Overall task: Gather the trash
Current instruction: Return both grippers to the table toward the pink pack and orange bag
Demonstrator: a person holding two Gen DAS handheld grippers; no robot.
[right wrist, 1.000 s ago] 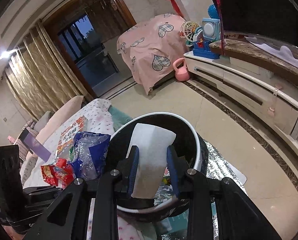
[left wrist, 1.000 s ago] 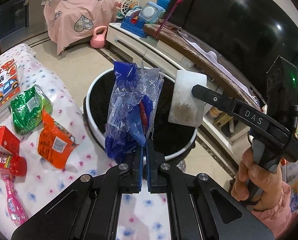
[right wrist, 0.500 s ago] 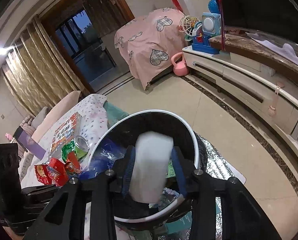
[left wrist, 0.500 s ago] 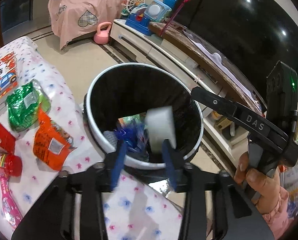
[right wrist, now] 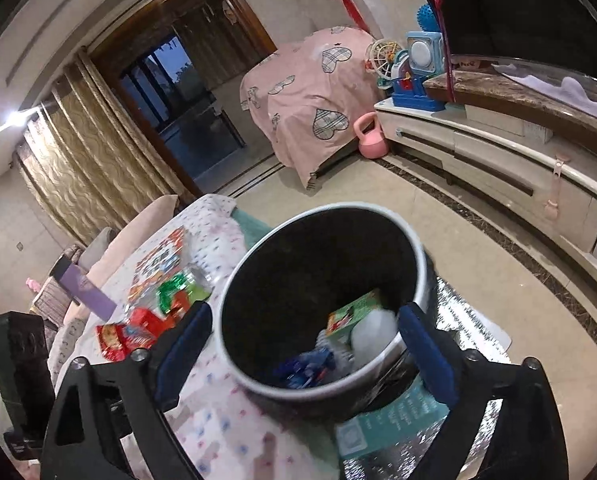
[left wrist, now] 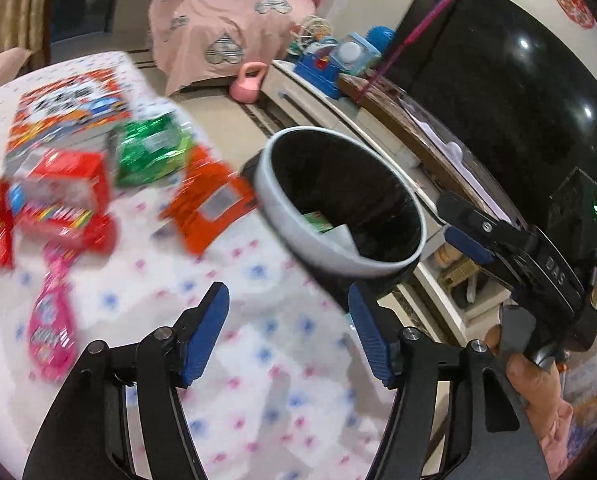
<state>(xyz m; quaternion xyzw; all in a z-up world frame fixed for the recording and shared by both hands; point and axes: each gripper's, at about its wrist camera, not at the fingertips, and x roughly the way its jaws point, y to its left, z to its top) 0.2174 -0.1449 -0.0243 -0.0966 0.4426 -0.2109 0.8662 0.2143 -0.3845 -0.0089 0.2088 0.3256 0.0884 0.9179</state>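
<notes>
Trash sits at the bottom of the bin (right wrist: 322, 300): a blue wrapper (right wrist: 306, 364), a white sheet (right wrist: 372, 334) and a green packet (right wrist: 354, 312). Both tools are empty. The right gripper (right wrist: 302, 354) frames the bin with jaws spread wide, just opened; the left gripper (left wrist: 288, 330) has also just been opening, with nothing between its jaws. That drop looks finished. Next comes a reach to the table (left wrist: 258, 360) for the orange packet (left wrist: 208, 206) or green bag (left wrist: 152, 152).

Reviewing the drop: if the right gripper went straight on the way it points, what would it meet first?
Probably the trash bin: the open right gripper points into its mouth, so the near rim or the wrappers inside; depth is unclear.
</notes>
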